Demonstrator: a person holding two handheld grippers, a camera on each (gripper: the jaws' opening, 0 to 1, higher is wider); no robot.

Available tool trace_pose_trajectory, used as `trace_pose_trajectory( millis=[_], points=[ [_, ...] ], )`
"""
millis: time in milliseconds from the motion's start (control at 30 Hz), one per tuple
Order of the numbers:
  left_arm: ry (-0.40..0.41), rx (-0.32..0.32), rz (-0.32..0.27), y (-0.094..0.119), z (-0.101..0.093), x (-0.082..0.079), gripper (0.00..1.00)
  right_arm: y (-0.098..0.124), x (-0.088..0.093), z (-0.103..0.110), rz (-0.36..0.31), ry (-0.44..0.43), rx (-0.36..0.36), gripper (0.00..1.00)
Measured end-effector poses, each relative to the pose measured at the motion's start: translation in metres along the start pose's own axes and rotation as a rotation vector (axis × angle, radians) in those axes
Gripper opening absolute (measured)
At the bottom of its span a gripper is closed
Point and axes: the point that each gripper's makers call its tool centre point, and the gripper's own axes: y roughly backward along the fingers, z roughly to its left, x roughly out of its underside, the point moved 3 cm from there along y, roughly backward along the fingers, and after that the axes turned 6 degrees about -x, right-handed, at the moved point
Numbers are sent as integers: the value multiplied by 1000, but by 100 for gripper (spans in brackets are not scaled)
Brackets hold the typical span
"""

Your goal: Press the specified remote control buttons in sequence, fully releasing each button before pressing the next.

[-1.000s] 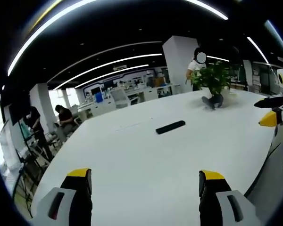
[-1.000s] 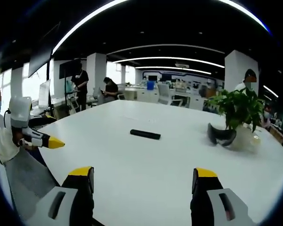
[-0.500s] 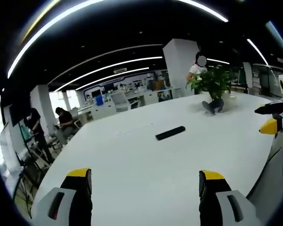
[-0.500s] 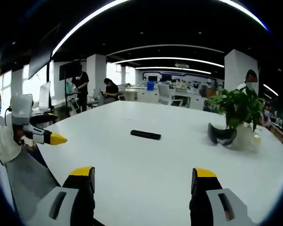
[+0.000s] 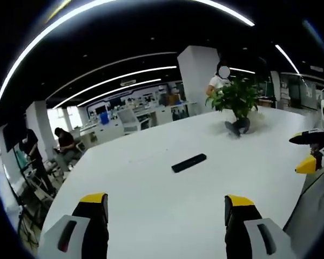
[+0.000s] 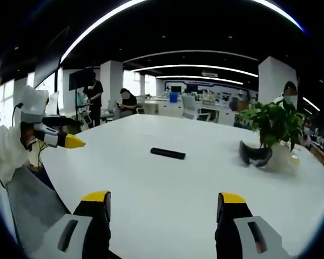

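Note:
A slim black remote control (image 5: 189,162) lies flat near the middle of the big white table (image 5: 151,199); in the right gripper view the remote control (image 6: 168,154) lies ahead of the jaws. My left gripper (image 5: 164,208) is open and empty, well short of the remote, its yellow-tipped jaws wide apart. My right gripper (image 6: 163,206) is open too, with nothing between its jaws. The right gripper (image 5: 311,152) comes in from the right edge of the left gripper view, and the left gripper (image 6: 62,134) shows at the left of the right gripper view, raised beside the table edge.
A potted green plant (image 6: 274,127) stands on the table's far side with a dark curved object (image 6: 254,155) lying at its foot. People stand and sit at desks (image 6: 124,102) beyond the table. A white pillar (image 5: 197,73) rises behind it.
Both views have shifted a little with the hands. In the right gripper view the left gripper has risen and moved towards the table. The remote has stayed where it was.

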Motion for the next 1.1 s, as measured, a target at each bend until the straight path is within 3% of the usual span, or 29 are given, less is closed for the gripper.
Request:
trace_pose_trajectory(
  millis=[433,633,967,1100],
  points=[
    [-56,98,28,-60,-12,-38,83,-1,3,1,20,2,-1,77],
    [-126,151,42,-91,-20,-49,82,-3,6,1,42,6,0,76],
    [-177,236,49,-131,-30,-68,81,-4,9,1,68,21,8,75],
    [-222,271,73,-149,-32,-69,78,-5,11,1,77,23,8,75]
  ],
)
